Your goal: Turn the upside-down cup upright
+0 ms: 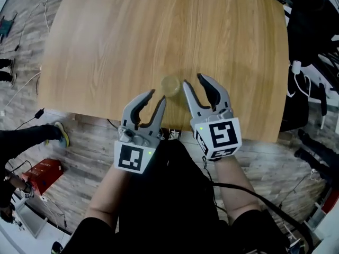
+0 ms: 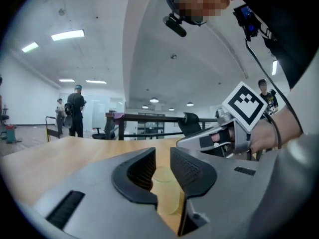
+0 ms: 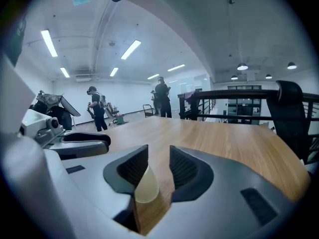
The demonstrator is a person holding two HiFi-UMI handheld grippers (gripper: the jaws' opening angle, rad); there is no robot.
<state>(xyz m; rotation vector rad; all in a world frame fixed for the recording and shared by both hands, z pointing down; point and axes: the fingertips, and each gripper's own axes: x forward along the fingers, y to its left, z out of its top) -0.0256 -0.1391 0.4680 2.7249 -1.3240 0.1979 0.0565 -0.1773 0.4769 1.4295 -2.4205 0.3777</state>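
While the person holds both tools over the near edge of the wooden surface (image 1: 159,30), a small translucent cup (image 1: 170,85) stands on it just ahead of the two sets of jaws. From the head view, the cup lies between the tips of the left gripper (image 1: 158,98) and the right gripper (image 1: 193,81), slightly nearer the right one. In the left gripper view its narrower end appears uppermost and its wider end rests on the wood, so it seems to stand mouth-down; the clear wall makes this hard to confirm. The left gripper's jaws are a narrow gap apart, with the cup visible through that gap but beyond the pads and untouched. The right gripper's jaws are likewise slightly apart; the cup shows low in their gap, towards the left jaw, with no pad pressing on it. Neither gripper holds anything. Grey plank floor (image 1: 79,163) borders the surface below the grippers.
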